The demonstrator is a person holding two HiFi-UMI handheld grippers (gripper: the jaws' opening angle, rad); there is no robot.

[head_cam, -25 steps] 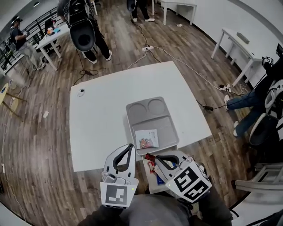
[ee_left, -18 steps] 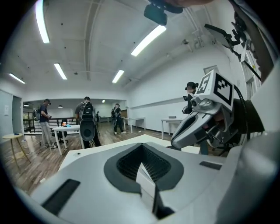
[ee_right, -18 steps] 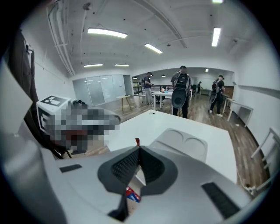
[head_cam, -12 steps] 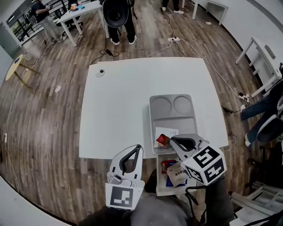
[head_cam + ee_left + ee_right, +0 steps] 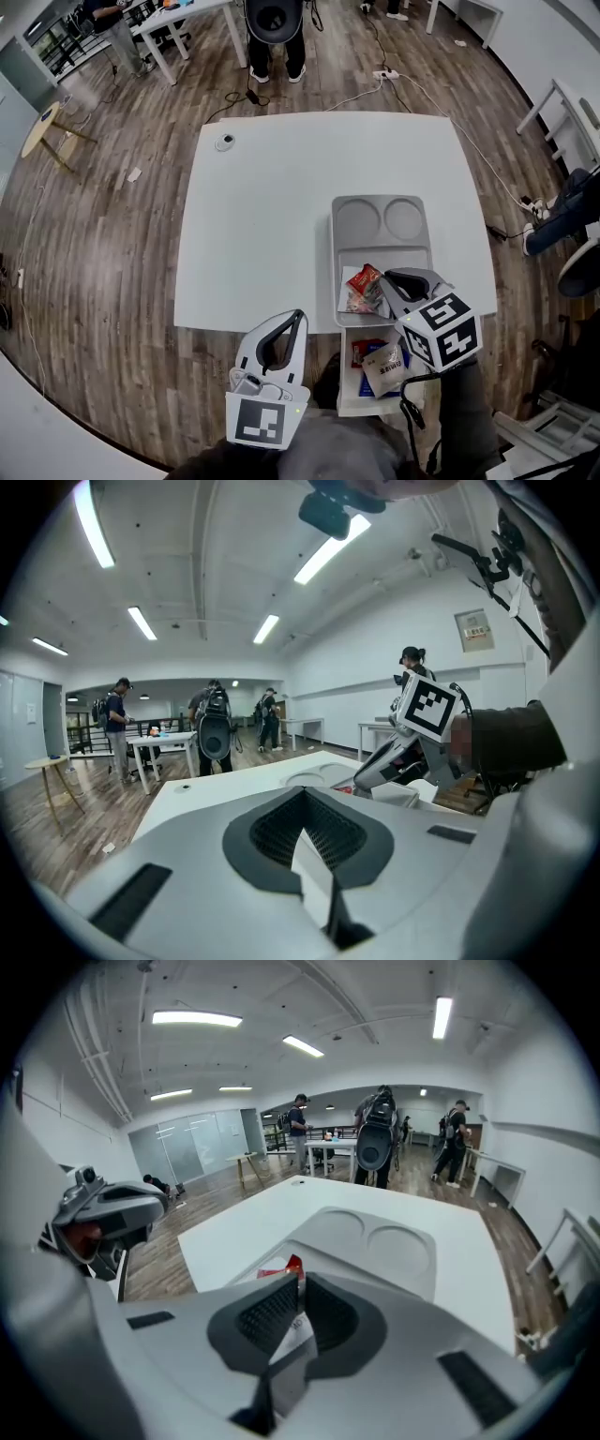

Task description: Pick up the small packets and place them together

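1. R tool: jaws closed down narrow, clamped on a red pkt. In the right gripper view the pkt's red corner sticks up past the pad tips and its white body sits between the pads.
2. Red pkt location: over the large compt. of the grey tray, at its near end. It is directly above a flat pale pkt lying in that compt. Contact between the two cannot be told.
3. Tray: on the white bench, toward the bench's near R edge. It has two round recesses at the far end, both bare.
4. L tool: jaws closed, tips together, nothing between them per the left gripper view. It is off the bench's near edge, above the wood floor, well apart from the tray.
5. White bin: just below the bench's near edge, beside the R tool's marker cube. It holds a tan pkt, a blue pkt and a second red pkt.
6. Small round item: at the far L corner of the bench, apart from everything else.
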